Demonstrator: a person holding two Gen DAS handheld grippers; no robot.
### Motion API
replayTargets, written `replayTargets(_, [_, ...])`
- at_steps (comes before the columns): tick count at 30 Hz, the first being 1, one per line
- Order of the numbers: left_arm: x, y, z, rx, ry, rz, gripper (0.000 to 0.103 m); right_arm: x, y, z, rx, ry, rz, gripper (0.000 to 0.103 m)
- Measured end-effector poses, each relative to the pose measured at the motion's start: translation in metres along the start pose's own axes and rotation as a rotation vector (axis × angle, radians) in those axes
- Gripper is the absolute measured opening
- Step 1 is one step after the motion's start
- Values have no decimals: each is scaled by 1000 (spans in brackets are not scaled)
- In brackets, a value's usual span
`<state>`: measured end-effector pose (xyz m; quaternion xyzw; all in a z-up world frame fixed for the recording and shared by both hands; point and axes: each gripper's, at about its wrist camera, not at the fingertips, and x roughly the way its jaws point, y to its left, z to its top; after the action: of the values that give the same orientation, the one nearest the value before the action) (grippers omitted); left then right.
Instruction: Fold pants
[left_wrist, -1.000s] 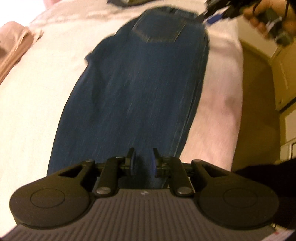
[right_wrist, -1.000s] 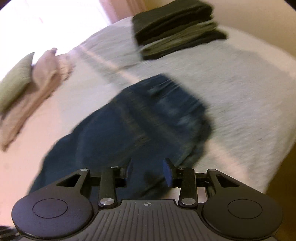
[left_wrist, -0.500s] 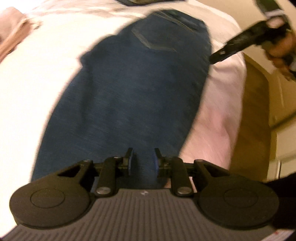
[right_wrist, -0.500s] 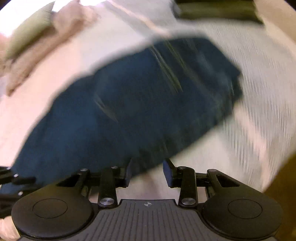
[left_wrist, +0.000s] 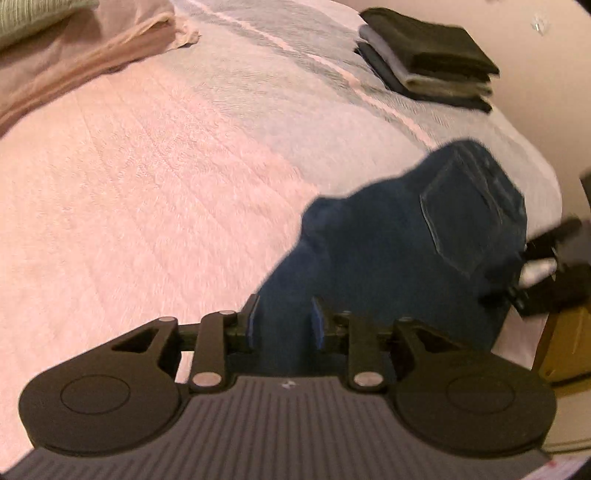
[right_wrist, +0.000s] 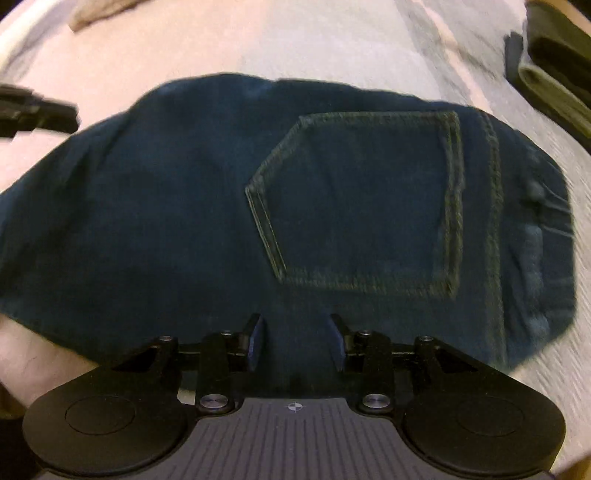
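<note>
Two grippers work over one pair of jeans on a bed.

Left wrist view: the left gripper (left_wrist: 282, 320) hangs over the leg end of the jeans (left_wrist: 399, 258), which lie on the pink bedspread (left_wrist: 147, 184) toward the bed's near right edge. Its jaws are opening; denim shows in the gap between the pads, but nothing looks pinched, so the cloth seems to lie under them, not in them. The back pocket (left_wrist: 461, 221) faces up, farther off. The right gripper (left_wrist: 535, 266) shows blurred at the jeans' right side. A stack of folded clothes (left_wrist: 432, 66) sits at the far corner, and bedding (left_wrist: 74, 70) is bunched at the upper left.

Right wrist view: the right gripper (right_wrist: 297, 341) points steeply down at the seat of the jeans (right_wrist: 184, 221), jaws partly spread with a clear gap, gripping nothing. The pocket (right_wrist: 362, 203) sits just ahead of the pads, with the waistband to the right. The left gripper (right_wrist: 37, 110) pokes in at the left edge.

By the look of it, the legs are already laid one on the other and a lengthwise fold is next. That calls for each gripper to settle on an edge, close on both layers of denim, and carry one end evenly over to the other.
</note>
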<state>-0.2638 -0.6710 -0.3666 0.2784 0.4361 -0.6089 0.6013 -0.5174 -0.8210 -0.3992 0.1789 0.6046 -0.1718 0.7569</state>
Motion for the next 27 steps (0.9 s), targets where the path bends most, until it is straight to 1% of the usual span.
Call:
replayTargets(1, [6,6,8,-20,-3,-20,27,-7,0,6,12,-4,-7,36])
replayTargets(3, [19,16,23,-56,0,-68,28,-25,4,28,-29,-79,-21,38])
replayTargets(5, [37,28,42,-106,22,-121,31,-34,2,54,-76,-141,-61,43])
replayTargets(6, [49,33,50,-128,38,-152,32,-34,-1,66,-82,-161,-79,46])
replayTargets(7, [60,37,58,-146,57,-184,32,-32,-9,77,-81,-170,-103,47])
replayTargets(9, [83,43,71,-171,93,-246,32,-26,-29,91,-89,-161,-160,49])
replayTargets(10, [94,45,77,-186,111,-278,32,-23,-39,91,-98,-157,-179,49])
replayTargets(12, [116,49,85,-217,162,-334,32,-16,-59,89,-96,-129,-205,50])
replayTargets(14, [133,48,89,-227,217,-366,31,-10,-79,80,-74,-91,-215,51])
replayTargets(15, [139,46,90,-217,242,-380,30,-8,-88,73,-59,-81,-211,54])
replayTargets(16, [141,42,90,-200,264,-385,27,-9,-96,68,-45,-76,-199,57])
replayTargets(17, [140,38,91,-180,281,-394,13,-9,-105,61,-31,-82,-177,61])
replayTargets(18, [139,32,92,-166,297,-407,8,-11,-112,57,-22,-87,-159,68])
replayTargets(19, [135,26,93,-150,309,-396,6,-11,-119,54,-6,-85,-153,70])
replayTargets(20, [131,18,93,-126,316,-382,3,-11,-123,54,14,-87,-144,70])
replayTargets(21, [128,12,92,-116,318,-373,2,-11,-127,52,31,-85,-142,70])
replayTargets(22, [123,7,93,-114,304,-349,0,-10,-130,50,34,-78,-159,70])
replayTargets(23, [120,4,94,-118,291,-329,0,-8,-132,48,33,-77,-155,70])
replayTargets(25, [113,8,96,-168,229,-265,0,-7,-140,48,58,-84,-122,70])
replayTargets(26, [112,15,97,-210,197,-232,0,-7,-143,48,57,-90,-113,70])
replayTargets(27, [117,19,97,-248,196,-223,0,-7,-145,48,50,-96,-108,70])
